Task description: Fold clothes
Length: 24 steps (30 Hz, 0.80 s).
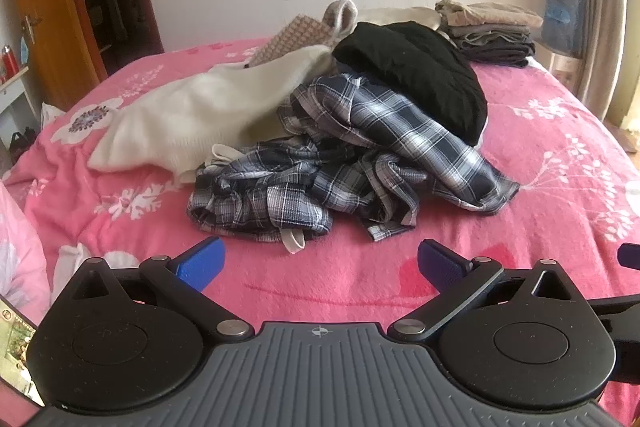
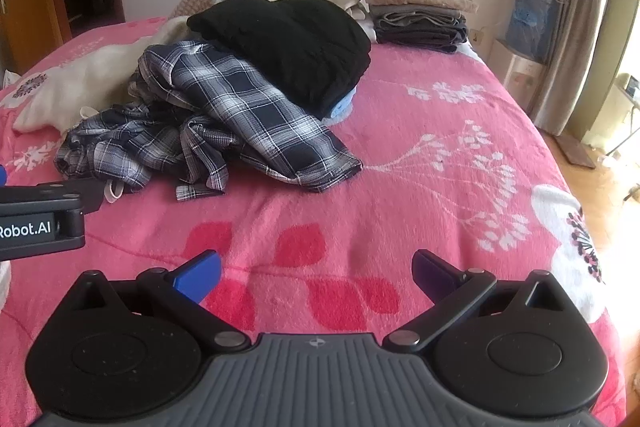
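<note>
Both grippers, left (image 1: 320, 259) and right (image 2: 318, 273), hovered with fingers spread wide, holding nothing. The crumpled plaid shirt (image 1: 344, 163) lay at 12 o'clock on the pink blanket (image 2: 440, 155), with the black sweater (image 1: 416, 75) partly on it. A folded stack (image 2: 420, 23) sat at 1 o'clock. I'd pinch a free plaid hem, not bunched layers.

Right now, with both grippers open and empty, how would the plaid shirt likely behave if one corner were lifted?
The plaid shirt lies crumpled in soft folds, so it probably drapes limply. The black sweater rests on its far part, so lifting may drag that along.
</note>
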Available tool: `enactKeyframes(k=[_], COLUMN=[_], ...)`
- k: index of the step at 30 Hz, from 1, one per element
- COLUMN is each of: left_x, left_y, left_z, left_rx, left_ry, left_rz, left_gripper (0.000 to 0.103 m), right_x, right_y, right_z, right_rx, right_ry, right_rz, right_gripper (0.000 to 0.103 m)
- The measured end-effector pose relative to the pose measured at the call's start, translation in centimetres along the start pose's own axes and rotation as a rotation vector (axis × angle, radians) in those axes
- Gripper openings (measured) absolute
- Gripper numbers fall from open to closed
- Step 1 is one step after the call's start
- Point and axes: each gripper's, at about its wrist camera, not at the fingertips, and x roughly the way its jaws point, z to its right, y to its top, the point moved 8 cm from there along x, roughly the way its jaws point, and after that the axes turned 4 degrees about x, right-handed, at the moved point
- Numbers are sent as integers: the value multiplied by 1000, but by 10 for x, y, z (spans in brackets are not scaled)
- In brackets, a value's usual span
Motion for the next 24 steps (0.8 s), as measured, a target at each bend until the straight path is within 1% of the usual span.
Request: enactKeyframes(k=[2,5,9,13,19,22,24], left_x=[2,2,1,1,-5,-4,-3], left_y=[0,2,-1,-8,-2,-2,-2], left_z=[1,0,-5,-7,-7,-8,-8], left_rx=[-2,-15,-46,-68,-59,-63,-61], left_ry=[-14,-18,-42,-4,23,45,45], left_rz=[-14,2,-28,-36,1,-4,-12], left_gripper=[103,103,103,103,103,103,103], right_x=[-2,-5,-10,-9,-11,-13,-14], right_y=[1,3,8,10,9,11,12], right_z=[1,1,3,2,7,9,10], right_rx=[-2,-6,-8,-12,1,5,5], right_ry=[-3,-7,-10,-30,-45,-49,-54], right_rz=[14,34,53,48,54,58,59], right_gripper=[103,103,103,103,103,103,103])
